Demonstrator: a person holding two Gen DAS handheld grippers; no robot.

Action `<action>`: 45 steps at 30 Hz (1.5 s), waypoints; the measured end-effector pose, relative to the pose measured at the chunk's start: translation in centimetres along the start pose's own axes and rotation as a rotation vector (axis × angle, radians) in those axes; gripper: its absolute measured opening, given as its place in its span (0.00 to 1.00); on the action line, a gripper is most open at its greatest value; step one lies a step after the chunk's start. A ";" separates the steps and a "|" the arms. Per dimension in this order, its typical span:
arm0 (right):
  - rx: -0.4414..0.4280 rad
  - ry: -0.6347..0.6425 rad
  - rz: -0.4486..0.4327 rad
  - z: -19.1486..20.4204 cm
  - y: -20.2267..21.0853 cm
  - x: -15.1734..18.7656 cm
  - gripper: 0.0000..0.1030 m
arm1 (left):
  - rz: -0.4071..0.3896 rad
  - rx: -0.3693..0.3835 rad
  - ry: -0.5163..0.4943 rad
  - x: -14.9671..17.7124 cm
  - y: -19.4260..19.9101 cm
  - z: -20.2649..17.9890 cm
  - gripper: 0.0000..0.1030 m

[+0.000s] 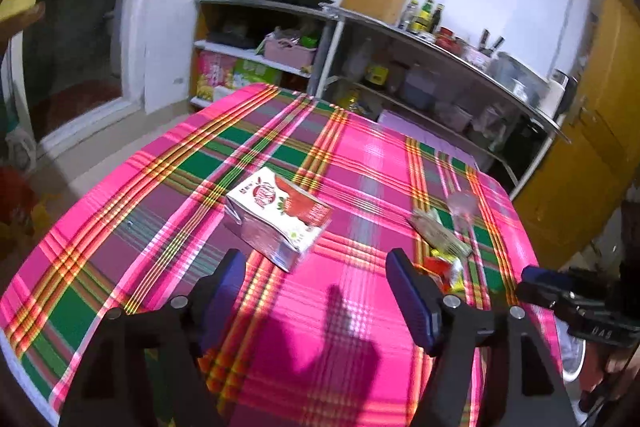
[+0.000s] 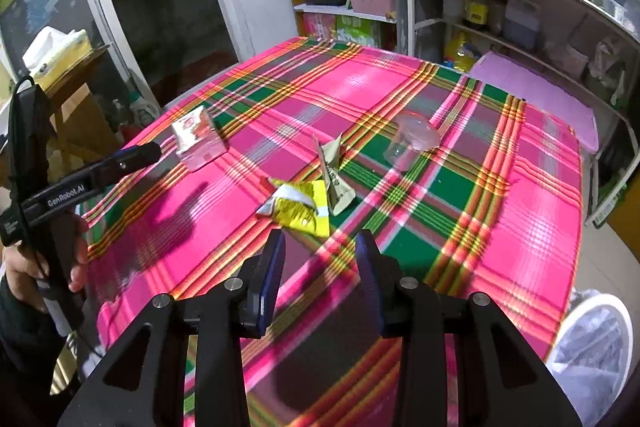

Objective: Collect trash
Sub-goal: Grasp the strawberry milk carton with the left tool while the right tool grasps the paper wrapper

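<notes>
Left gripper: jaws spread wide, holding nothing, hovering just short of the white-and-red juice carton lying on its side.
Right gripper: jaws moderately apart, empty, poised just before the crumpled yellow snack wrapper.
Table: pink, green and yellow plaid tablecloth covering it, with all the trash on top.
White lined bin: seen only from the right wrist, beside the table's near right corner.
Clear plastic cup: tipped over, sharp from the right wrist, a blur from the left.
Folded beige paper scrap: touching the yellow wrapper, between it and the cup.
</notes>
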State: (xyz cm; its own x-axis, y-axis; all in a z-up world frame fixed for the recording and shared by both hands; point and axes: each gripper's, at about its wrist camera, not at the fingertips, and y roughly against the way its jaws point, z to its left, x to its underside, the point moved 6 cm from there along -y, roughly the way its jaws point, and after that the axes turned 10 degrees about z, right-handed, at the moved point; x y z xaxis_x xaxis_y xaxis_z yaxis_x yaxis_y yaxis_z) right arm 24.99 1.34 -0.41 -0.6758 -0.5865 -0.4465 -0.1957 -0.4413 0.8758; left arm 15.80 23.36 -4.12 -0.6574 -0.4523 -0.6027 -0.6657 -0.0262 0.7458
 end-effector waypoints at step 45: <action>-0.025 -0.047 -0.039 -1.4 -0.1 -0.5 0.17 | 0.028 -0.098 -0.040 0.1 -3.4 -3.1 0.53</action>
State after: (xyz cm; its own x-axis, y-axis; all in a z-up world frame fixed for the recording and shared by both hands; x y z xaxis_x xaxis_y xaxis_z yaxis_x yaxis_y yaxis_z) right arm 26.30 0.74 -0.55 -0.7004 -0.5363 -0.4710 -0.2056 -0.4804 0.8526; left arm 19.07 20.65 -5.84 -0.6904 -0.4179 -0.5905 -0.6103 -0.1020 0.7856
